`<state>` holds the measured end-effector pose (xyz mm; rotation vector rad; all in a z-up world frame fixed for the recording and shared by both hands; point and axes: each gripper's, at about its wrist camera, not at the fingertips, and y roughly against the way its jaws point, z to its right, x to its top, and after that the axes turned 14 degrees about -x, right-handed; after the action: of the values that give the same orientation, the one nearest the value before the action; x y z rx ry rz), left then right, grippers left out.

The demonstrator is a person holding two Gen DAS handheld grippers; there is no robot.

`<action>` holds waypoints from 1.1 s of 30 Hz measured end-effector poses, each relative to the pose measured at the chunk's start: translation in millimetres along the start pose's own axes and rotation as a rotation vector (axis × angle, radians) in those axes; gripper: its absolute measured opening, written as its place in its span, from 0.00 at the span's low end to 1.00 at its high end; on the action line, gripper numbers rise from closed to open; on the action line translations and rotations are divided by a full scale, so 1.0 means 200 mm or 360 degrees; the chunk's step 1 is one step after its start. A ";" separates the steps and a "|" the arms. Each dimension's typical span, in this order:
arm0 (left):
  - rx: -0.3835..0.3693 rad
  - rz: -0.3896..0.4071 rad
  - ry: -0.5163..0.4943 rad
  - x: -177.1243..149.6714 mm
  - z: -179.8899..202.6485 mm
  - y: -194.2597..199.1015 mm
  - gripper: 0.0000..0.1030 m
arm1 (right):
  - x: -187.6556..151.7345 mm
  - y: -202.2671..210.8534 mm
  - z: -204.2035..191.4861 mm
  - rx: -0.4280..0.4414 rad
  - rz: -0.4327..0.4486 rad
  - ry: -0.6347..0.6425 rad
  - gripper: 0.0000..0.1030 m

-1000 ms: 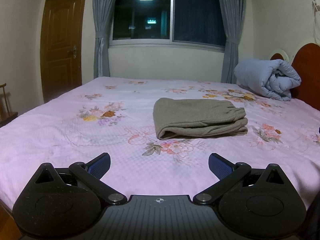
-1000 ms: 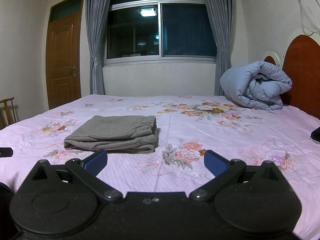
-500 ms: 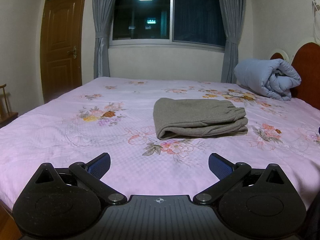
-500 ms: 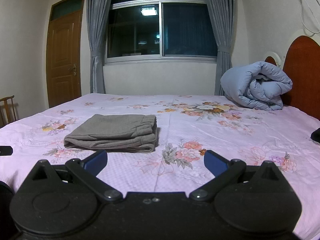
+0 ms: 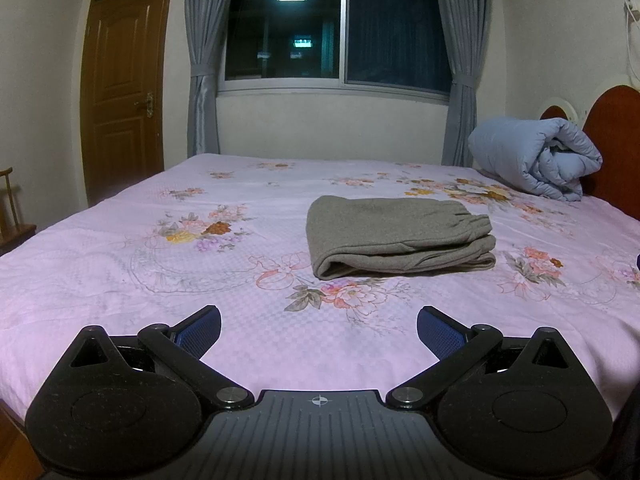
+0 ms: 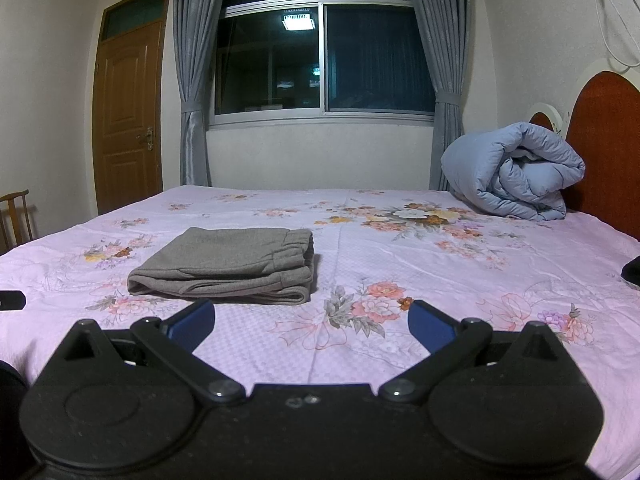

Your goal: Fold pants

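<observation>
Grey pants [image 5: 394,234] lie folded into a compact stack on the pink floral bed sheet [image 5: 120,264], the elastic waistband toward the right. In the right wrist view the same pants [image 6: 228,266] sit left of centre. My left gripper [image 5: 319,326] hovers over the near edge of the bed, open and empty, well short of the pants. Its blue pads [image 5: 200,328] stand wide apart. My right gripper [image 6: 311,322] is likewise open with nothing between its fingers, just in front of the stack and slightly to its right.
A rolled light-blue duvet [image 5: 536,156] rests against the red-brown headboard [image 5: 616,136] at the far right. A wooden door [image 5: 120,92], a curtained window [image 5: 336,28] and a wooden chair [image 6: 16,216] at the left lie beyond the bed.
The right wrist view has risen slightly, showing the pants a little lower and closer. The left gripper and the pants have not moved.
</observation>
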<state>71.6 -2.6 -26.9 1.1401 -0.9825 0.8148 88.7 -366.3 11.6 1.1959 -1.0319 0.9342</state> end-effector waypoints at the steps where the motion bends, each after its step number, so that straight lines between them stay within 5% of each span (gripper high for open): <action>1: -0.0001 0.0000 0.0001 0.00 0.00 0.00 1.00 | 0.00 0.00 0.00 0.0000 0.0000 0.0001 0.94; 26: -0.0006 0.0005 0.0012 0.00 -0.01 0.00 1.00 | 0.00 0.00 0.00 0.0003 -0.0004 0.0007 0.94; 33: -0.0021 0.0094 0.0008 0.00 0.00 0.03 1.00 | 0.00 0.00 0.01 0.0004 -0.0003 0.0009 0.94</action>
<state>66.5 -0.5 -25.1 1.1018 -1.0199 0.8570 88.0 -367.5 11.7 1.1955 -1.0254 0.9372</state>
